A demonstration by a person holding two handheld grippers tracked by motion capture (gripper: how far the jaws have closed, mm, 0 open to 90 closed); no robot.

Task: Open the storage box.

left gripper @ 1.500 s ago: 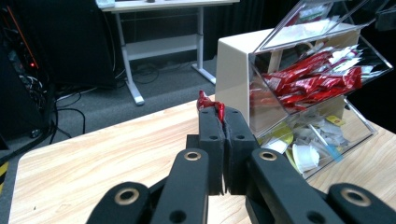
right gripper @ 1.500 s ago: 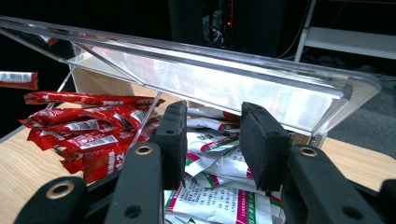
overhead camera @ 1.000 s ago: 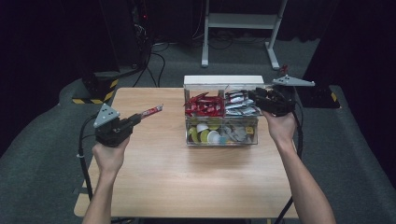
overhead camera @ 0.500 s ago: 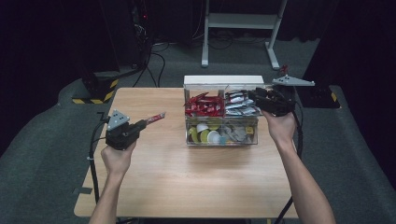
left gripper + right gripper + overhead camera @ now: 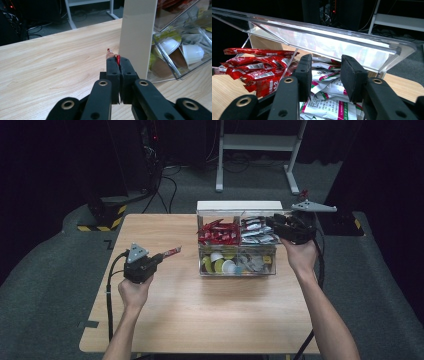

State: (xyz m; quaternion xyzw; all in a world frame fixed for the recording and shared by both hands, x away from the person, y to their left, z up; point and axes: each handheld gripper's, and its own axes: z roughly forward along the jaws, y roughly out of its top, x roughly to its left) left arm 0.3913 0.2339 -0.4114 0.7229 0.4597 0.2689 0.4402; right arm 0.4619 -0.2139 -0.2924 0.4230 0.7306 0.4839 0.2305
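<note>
The left gripper [image 5: 150,262] stood over the pale wood-grain table [image 5: 200,310] at about nine o'clock from the clear acrylic compartment box [image 5: 237,269], its matte black jaws pressed together on a slim glossy red foil sachet [image 5: 170,252], which pointed toward the box at two o'clock. The right gripper [image 5: 324,75] sat at the box's three o'clock edge, its foam-padded jaws apart with nothing between them, above crinkled white sachets [image 5: 329,87]; red sachets [image 5: 254,67] lay beside them.
</note>
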